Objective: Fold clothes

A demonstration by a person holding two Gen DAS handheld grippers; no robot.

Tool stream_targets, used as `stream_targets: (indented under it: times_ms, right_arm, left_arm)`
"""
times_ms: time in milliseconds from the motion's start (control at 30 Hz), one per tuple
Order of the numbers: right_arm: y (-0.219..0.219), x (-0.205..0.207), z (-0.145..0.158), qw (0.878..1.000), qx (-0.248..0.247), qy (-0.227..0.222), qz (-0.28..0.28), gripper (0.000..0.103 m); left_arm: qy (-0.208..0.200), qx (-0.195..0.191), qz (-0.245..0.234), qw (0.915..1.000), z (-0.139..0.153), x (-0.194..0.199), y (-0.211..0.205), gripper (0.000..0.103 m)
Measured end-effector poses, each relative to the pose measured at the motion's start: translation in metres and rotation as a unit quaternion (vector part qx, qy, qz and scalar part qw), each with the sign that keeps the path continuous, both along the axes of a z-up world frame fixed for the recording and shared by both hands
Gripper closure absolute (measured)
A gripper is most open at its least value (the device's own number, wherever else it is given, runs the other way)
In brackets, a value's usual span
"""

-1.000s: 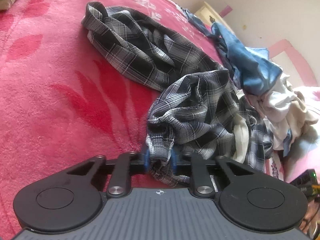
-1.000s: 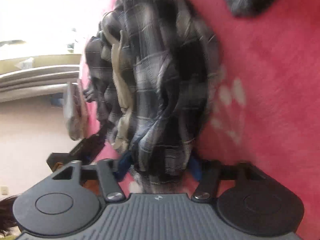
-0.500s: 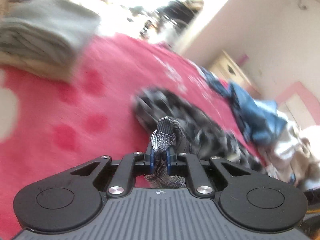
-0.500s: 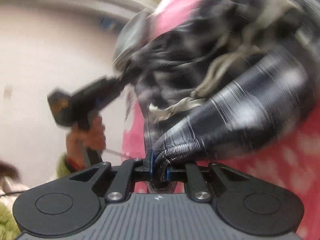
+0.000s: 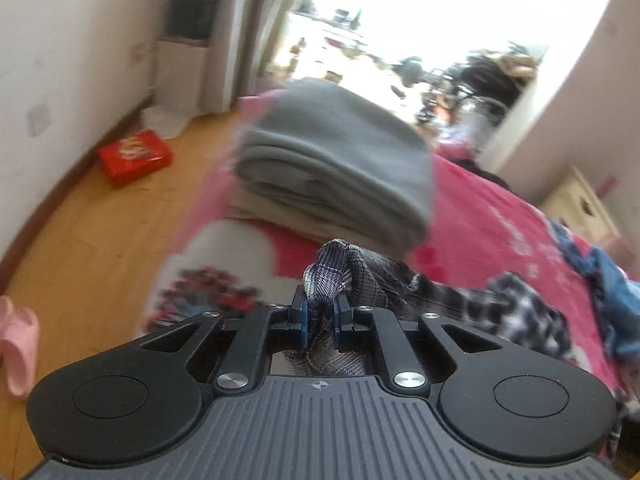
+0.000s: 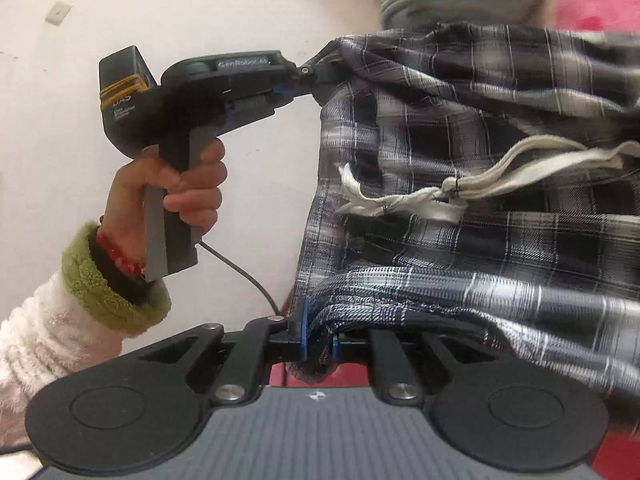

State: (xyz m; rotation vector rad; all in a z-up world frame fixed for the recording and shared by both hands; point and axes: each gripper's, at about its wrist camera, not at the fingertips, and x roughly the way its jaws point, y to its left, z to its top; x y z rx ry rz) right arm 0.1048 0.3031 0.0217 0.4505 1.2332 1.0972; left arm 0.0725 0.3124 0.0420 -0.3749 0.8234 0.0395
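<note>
- Plaid garment (image 6: 460, 208): hangs stretched between both grippers above the red bedspread (image 5: 500, 232).
- Right gripper (image 6: 319, 344): clamped on a bunched edge; cloth spreads ahead and to its right.
- Left gripper (image 5: 320, 318): pinched on another bunch; the rest trails to its right.
- Step, as I judge: spreading the garment out; next it needs laying flat.
- Beyond the left gripper, a grey folded stack (image 5: 340, 168) is blurred; the garment's lower part is cut off.
</note>
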Motion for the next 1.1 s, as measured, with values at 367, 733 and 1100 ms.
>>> stream_targets:
  times_ms: [367,733,1100]
  right_arm:
    - [0.027,-0.02,0.003,1.0,0.001,-0.022,0.021,0.09]
    - [0.05,-0.017,-0.053,0.997,-0.022,0.064,0.033,0.036]
    - [-0.054,-0.051,-0.025,0.995,-0.06,0.048,0.066,0.031]
  left_arm:
    - [0.037,0.041,0.041,0.9976,-0.029,0.006,0.071,0.094]
    - [0.086,-0.004,0.091,0.9921,-0.083,-0.011,0.117,0.058]
    - [-0.01,0.062,0.016,0.9979,-0.002,-0.035,0.063,0.045]
